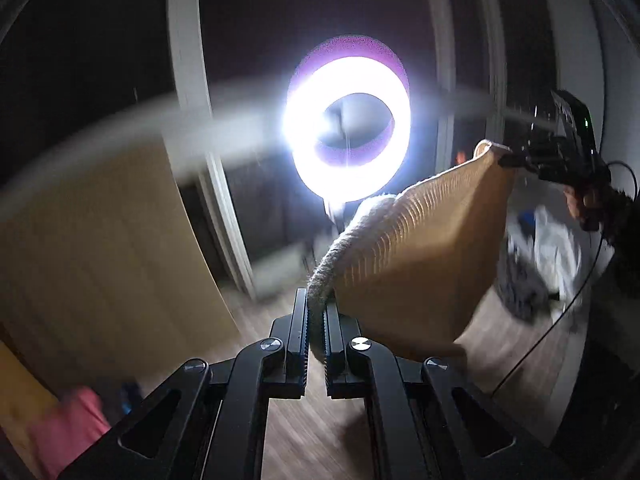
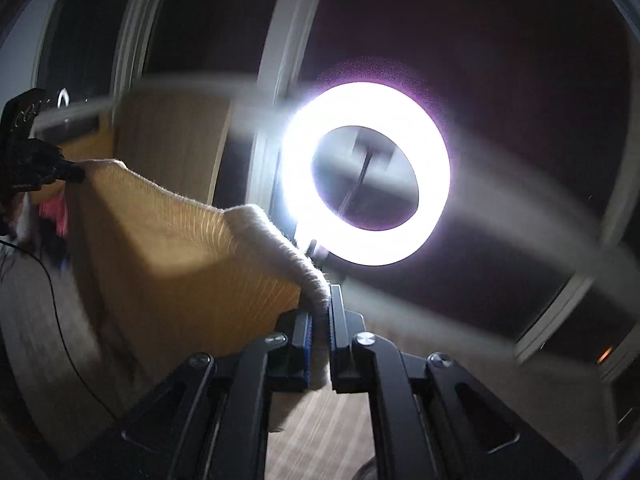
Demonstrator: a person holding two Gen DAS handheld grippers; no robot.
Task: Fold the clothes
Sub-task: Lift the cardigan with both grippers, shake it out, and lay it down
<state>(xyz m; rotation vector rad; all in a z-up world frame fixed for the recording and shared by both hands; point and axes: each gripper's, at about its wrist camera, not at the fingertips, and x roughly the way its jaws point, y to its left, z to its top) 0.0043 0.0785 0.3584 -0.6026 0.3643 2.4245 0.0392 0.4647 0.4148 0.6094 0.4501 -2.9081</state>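
Item: tan garment [image 1: 420,256], held aloft between my two grippers, pale ribbed hem stretched across; step in hand, I judge, is lifting and spreading before laying flat. Left gripper [image 1: 316,320] pinches one hem corner; right gripper [image 2: 320,320] pinches the other, both raised toward the ring light [image 1: 348,120]. Next move calls for lowering it evenly, hem kept taut.

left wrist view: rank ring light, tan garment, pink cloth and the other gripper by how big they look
1. tan garment, though nearness inflates it
2. ring light
3. pink cloth and right gripper: too alike to rank, the cloth blurred and cropped
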